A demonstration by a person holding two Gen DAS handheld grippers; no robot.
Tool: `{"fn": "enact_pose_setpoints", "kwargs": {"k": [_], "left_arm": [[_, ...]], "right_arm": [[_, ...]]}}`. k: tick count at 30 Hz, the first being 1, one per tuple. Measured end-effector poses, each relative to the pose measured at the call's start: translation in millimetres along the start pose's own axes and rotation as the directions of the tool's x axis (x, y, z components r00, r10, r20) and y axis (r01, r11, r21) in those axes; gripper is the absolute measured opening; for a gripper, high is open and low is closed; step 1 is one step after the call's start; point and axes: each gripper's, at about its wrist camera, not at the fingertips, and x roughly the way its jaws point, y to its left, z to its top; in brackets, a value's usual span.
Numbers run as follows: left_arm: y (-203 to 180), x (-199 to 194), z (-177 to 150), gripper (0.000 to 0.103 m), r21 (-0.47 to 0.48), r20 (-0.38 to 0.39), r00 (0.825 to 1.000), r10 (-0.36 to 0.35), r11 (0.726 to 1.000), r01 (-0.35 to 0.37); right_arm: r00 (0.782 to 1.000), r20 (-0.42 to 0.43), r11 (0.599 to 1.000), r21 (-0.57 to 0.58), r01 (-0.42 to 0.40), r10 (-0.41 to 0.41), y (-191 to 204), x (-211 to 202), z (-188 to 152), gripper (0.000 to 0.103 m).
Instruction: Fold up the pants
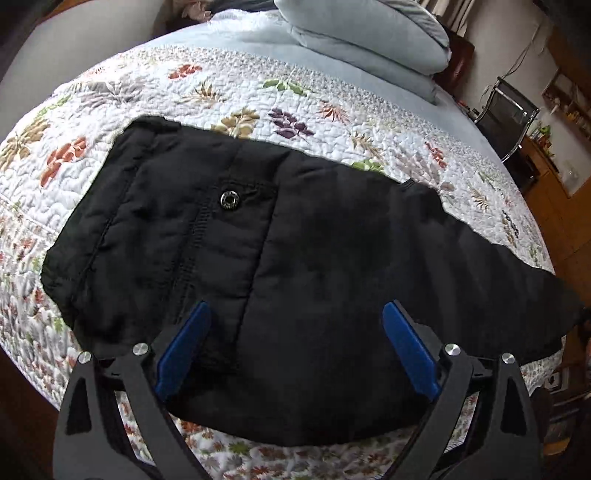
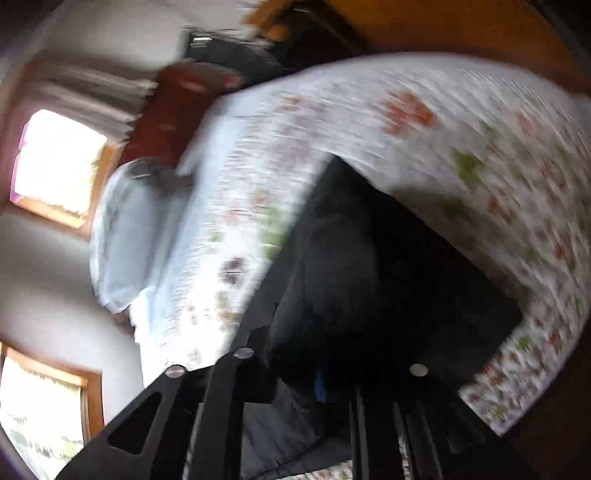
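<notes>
Black pants (image 1: 295,240) lie folded lengthwise across a floral quilt (image 1: 258,92), with the waist end at the left and a metal snap button (image 1: 229,200) facing up. My left gripper (image 1: 297,306) hovers over the near part of the pants, its blue pads wide apart and nothing between them. The right wrist view is heavily blurred. There the pants (image 2: 388,258) run from the quilt (image 2: 424,129) down to my right gripper (image 2: 321,384), whose fingers stand close together with dark fabric bunched at them. A sliver of blue pad shows.
Pale blue pillows (image 1: 362,33) are stacked at the bed's far end. A metal-framed chair (image 1: 506,118) and wooden shelves (image 1: 565,110) stand to the right of the bed. In the right wrist view a pillow (image 2: 125,236) and bright windows (image 2: 59,162) show on the left.
</notes>
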Motion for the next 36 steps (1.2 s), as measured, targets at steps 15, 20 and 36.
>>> {"fn": "enact_pose_setpoints", "kwargs": {"k": [15, 20, 36], "left_arm": [[15.2, 1.4, 14.6, 0.094, 0.008, -0.047, 0.999, 0.012, 1.0, -0.012], [15.1, 0.0, 11.4, 0.094, 0.037, -0.039, 0.999, 0.024, 0.999, -0.023], [20.4, -7.2, 16.5, 0.094, 0.034, -0.012, 0.994, 0.106, 0.994, -0.106]], "right_arm": [[0.994, -0.086, 0.99, 0.111, 0.082, -0.072, -109.3, -29.6, -41.5, 0.043], [0.996, -0.043, 0.991, 0.103, 0.084, -0.08, -117.8, -51.5, -49.4, 0.058], [0.996, -0.063, 0.977, 0.204, -0.054, 0.069, -125.1, 2.8, -38.3, 0.067]]}}
